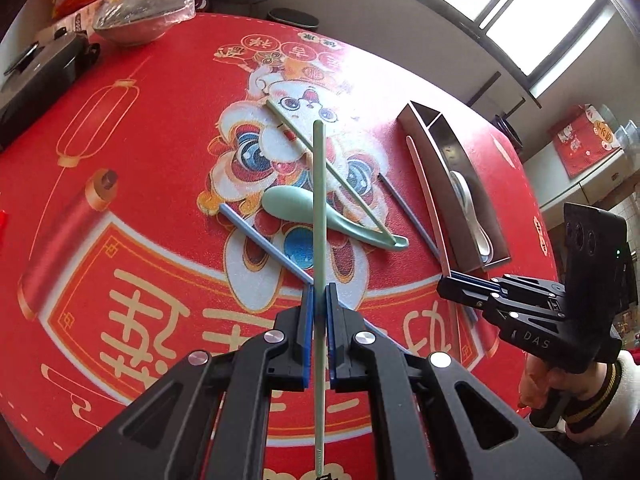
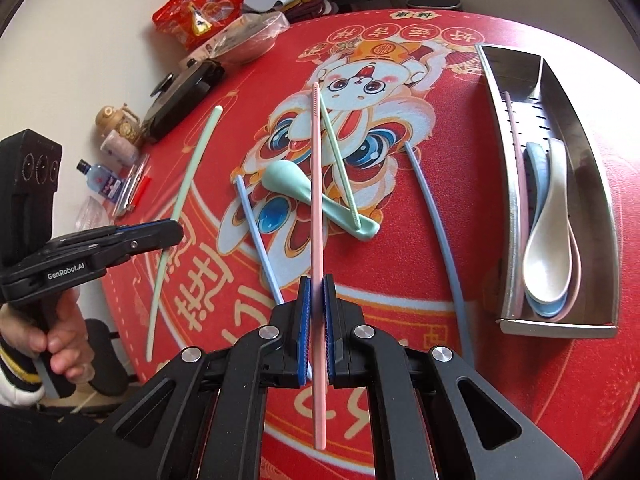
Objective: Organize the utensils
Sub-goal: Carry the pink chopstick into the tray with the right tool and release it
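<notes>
My left gripper is shut on a green chopstick and holds it above the red mat; it also shows in the right wrist view. My right gripper is shut on a pink chopstick; it shows in the left wrist view too. On the mat lie a green spoon, a second green chopstick across it, and two blue chopsticks. A steel tray at the right holds stacked spoons and a pink chopstick.
A red printed mat covers the round table. At the far edge are a wrapped bowl, a black case and snack bags. Small bottles and a teapot stand at the left side.
</notes>
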Available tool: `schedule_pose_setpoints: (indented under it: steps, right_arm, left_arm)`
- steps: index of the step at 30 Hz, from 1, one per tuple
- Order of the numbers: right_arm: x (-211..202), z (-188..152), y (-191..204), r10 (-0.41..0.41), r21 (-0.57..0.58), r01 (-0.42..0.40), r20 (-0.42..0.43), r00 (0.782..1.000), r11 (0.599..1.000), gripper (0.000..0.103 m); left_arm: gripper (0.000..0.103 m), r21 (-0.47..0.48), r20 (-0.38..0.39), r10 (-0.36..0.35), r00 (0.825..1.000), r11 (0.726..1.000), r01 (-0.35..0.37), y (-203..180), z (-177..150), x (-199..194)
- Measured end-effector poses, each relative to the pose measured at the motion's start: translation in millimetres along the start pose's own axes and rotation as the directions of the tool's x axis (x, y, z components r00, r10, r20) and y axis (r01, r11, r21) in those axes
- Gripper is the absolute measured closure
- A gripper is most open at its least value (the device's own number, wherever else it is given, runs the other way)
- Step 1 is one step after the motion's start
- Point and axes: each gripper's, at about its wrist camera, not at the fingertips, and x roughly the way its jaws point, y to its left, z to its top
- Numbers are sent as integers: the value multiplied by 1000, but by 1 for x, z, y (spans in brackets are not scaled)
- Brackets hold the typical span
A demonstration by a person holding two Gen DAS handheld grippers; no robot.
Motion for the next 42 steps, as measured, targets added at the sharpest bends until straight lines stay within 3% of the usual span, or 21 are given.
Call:
schedule_pose_setpoints:
  steps: [13,21,30,34,42]
  right_arm:
    - [-57,-7,-46,-46,156,26,124,991,987,97]
    - [-75,4,-81,-97,223,60,157,983,973,97]
    - [-57,48,-120,-109,301,51,181,977,952,97]
    - [-36,66,-120,-135,271,89,157,978,958,97]
    - [-17,76,-130,-154,319,100,151,976,942,97]
  left_arm:
    - [97,37,39,-51,998,998,49,-32,21,-1]
    - [97,17,46,-62,997,998,61,-34,25,1]
    - [97,-26,44,-48,998,998,49,-23,22,1]
    - [97,-51,41,-38,998,998,40,-18,20,1]
    - [97,-76,32,-24,999,997,26,-13,14,3]
